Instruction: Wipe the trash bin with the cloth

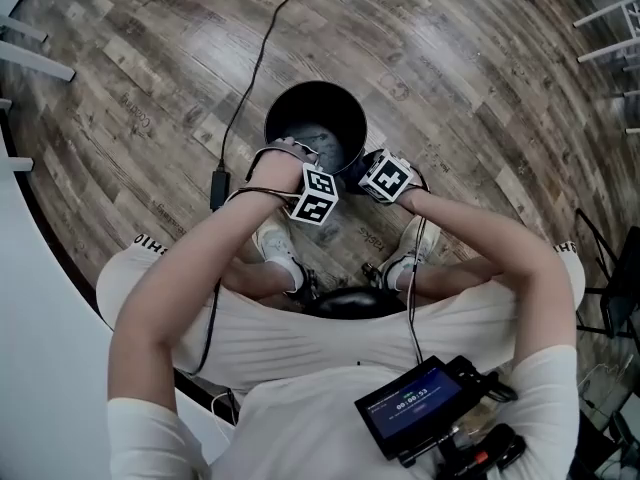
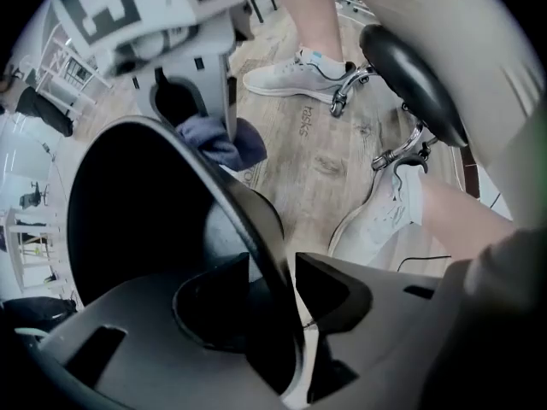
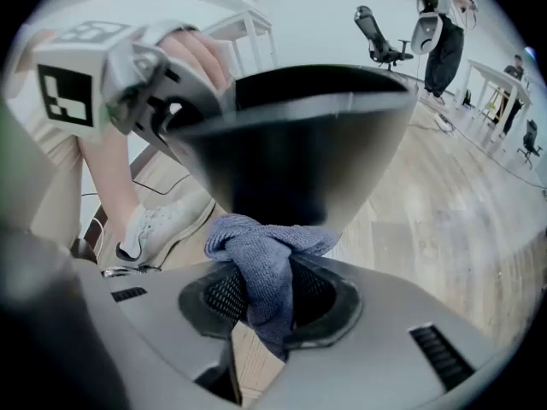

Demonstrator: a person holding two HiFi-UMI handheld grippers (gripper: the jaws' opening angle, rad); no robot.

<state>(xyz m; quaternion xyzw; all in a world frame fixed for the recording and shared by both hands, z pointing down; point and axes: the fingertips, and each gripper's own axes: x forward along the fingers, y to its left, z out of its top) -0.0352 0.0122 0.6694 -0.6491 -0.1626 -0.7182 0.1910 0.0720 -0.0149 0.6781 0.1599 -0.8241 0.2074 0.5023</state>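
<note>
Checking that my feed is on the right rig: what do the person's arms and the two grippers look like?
The left gripper and right gripper have grey moulded bodies with black pads. Each carries a white cube with black square markers. A thin black cable runs from each wrist. The person wears short white sleeves.

We seem to be in an open-plan office or lab workspace rather than a home. A wide wood-plank floor runs across a large room, and we see white table legs at its edges. In the right gripper view a black swivel office chair stands by a pale wall. White tables line the far side, where we make out a person, too small to tell more. A black cable trails over the floor, and a black stool on casters stands close by.
</note>
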